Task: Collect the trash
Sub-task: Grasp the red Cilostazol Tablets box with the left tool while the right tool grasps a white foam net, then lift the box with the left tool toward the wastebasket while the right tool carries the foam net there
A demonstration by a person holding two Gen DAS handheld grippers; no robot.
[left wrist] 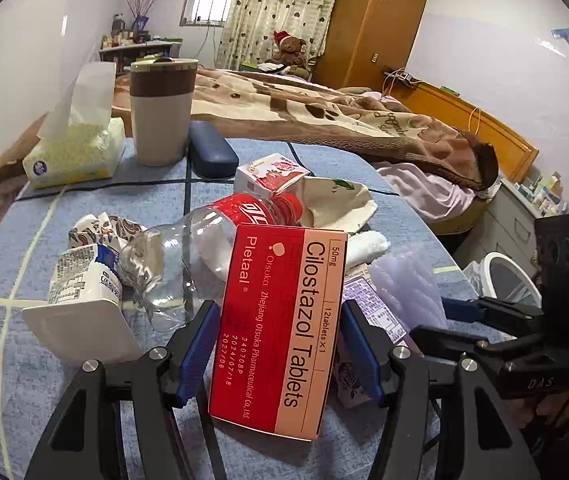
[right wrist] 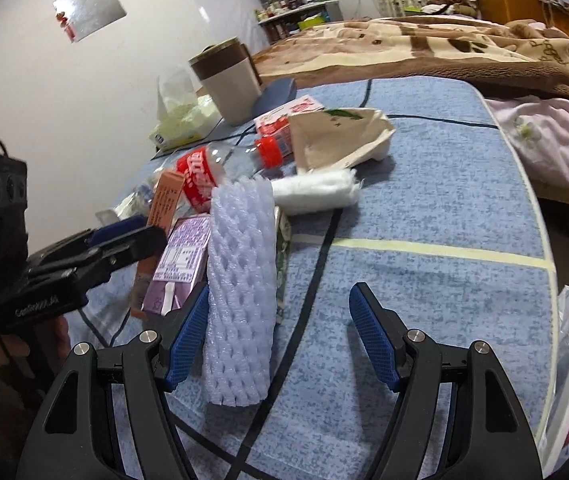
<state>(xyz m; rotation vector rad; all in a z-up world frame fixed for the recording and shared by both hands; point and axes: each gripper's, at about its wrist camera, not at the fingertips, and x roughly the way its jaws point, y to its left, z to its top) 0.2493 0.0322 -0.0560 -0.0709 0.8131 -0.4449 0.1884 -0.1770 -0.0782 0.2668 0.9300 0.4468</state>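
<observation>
Blue table (bedroom), littered with trash

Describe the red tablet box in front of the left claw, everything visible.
The tablet box is a flat cardboard carton, red with a salmon-pink band, printed "Cilostazol Tablets", "Pletaal" and dates. It looks closed and undented. It stands tilted between the left claw fingers, above the blue tablecloth; whether the pads press it is unclear. Behind it lies a clear plastic bottle; contact with that is unclear.
</observation>
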